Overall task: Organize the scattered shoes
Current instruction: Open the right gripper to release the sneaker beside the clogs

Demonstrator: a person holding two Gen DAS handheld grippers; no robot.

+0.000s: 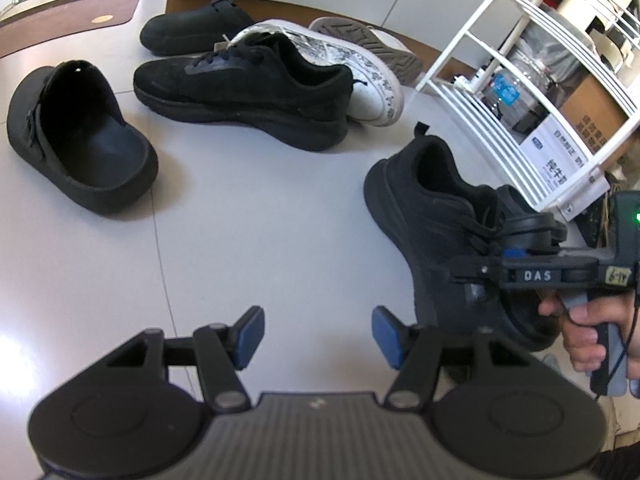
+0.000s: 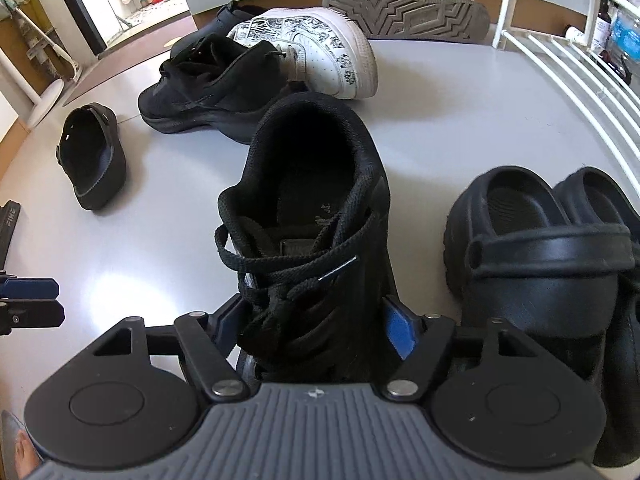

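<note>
Right gripper (image 2: pixel 316 332): its two blue-padded fingers straddle the laced front of a black sneaker (image 2: pixel 312 216), one pad on each side; they look pressed against it, though the laces hide the left pad.
Left gripper (image 1: pixel 318 336): fingers spread wide with only bare floor (image 1: pixel 248 248) between them.
Sneaker position: on the pale floor, near and to the right, just left of a pair of black clogs (image 2: pixel 532 264) and near a white rack (image 1: pixel 516 80).
Sneaker axis: its long axis runs near to far, heel collar at the far end, toe toward the right gripper.
Only in the right view: the clogs, side by side at the right edge, and the open inside of the held sneaker.
Only in the left view: the right gripper from the side, a hand (image 1: pixel 580 332) on its handle, plus boxes and a bottle on the rack's shelves.
Other shoes: a second black sneaker (image 1: pixel 244 92) lies far, toe pointing left; a printed white sneaker (image 1: pixel 372 84) sits just behind it; another white shoe (image 2: pixel 404 8) lies on its side, sole showing; one black slipper (image 1: pixel 80 136) sits far left, another (image 1: pixel 196 28) farther back.
Hidden: the held sneaker's toe is covered by the gripper body in the right view, and the right clog is cut off by the frame.
</note>
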